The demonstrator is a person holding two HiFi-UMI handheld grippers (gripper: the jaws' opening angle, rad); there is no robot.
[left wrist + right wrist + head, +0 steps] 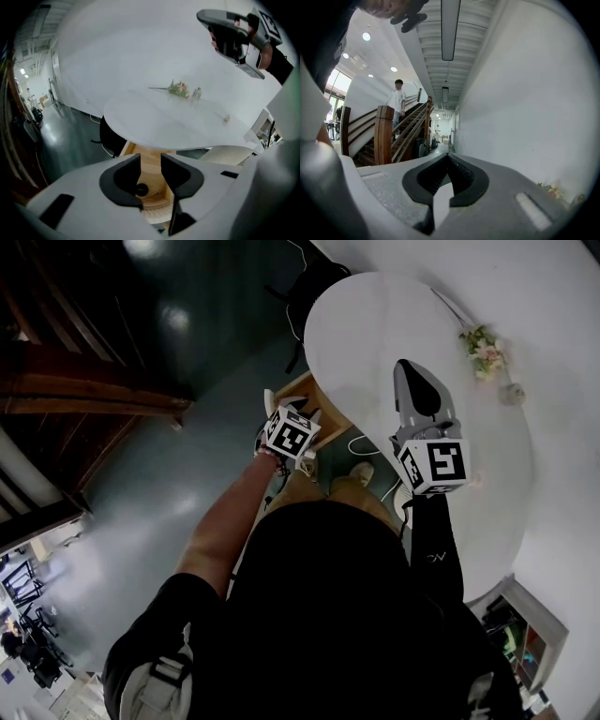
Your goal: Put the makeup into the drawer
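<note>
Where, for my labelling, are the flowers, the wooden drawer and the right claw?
flowers (178,89): left gripper view, blossoms' middle.
wooden drawer (150,171): left gripper view, inner wood.
right claw (448,159): right gripper view, between fingertips.

Grippers: two, left gripper (150,161) and right gripper (447,159).
White table (154,126): one, ahead of the left gripper.
Flower sprig (177,88): one.
Glass bottle (197,95): one.
Wooden drawer (314,390): one, beneath the left gripper.
Small black round item (141,190): one, inside the drawer.
Dark chair (110,136): one.
Person on stairs (397,105): one, beyond the right gripper.
</note>
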